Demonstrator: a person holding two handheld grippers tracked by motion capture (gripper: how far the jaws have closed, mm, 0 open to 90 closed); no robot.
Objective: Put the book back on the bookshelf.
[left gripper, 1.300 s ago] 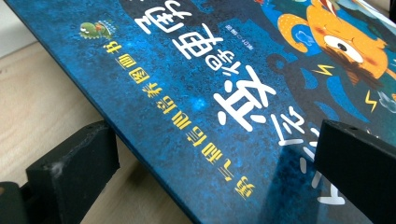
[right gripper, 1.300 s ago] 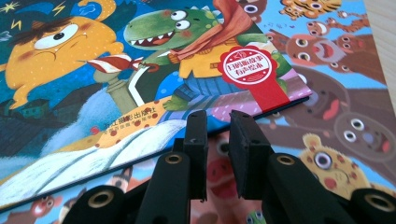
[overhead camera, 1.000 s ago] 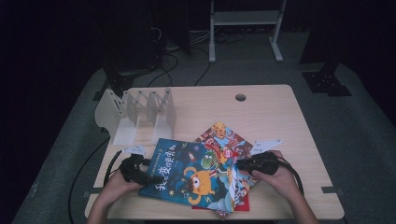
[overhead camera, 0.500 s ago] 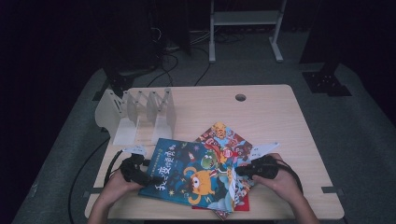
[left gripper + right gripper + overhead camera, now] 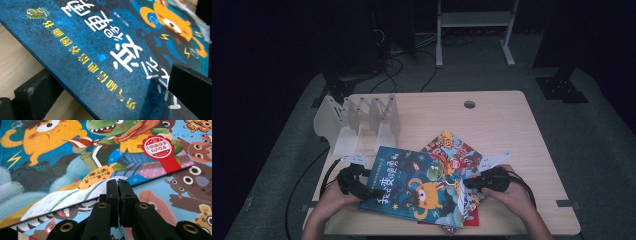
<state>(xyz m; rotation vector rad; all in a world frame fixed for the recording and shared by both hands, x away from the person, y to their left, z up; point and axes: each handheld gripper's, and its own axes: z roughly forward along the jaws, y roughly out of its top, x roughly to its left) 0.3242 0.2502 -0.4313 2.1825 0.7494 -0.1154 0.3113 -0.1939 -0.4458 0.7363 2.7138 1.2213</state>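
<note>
Blue picture book (image 5: 414, 186) (orange monster cover)

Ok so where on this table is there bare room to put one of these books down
The far right of the table is bare, between the cable hole and the right edge. A strip lies free behind the books. The white divider rack fills the far left; the blue book and its pile crowd the near middle, claws either side.

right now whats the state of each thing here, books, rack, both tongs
blue book: closed, top of the pile, left edge raised off the table, between the left tongs' jaws
left tongs: open, one jaw under the book edge, one over the cover
right tongs: shut, tips at the blue book's right edge
lower books: closed, flat, fanned out under the blue one
white rack: upright, slots empty
</note>
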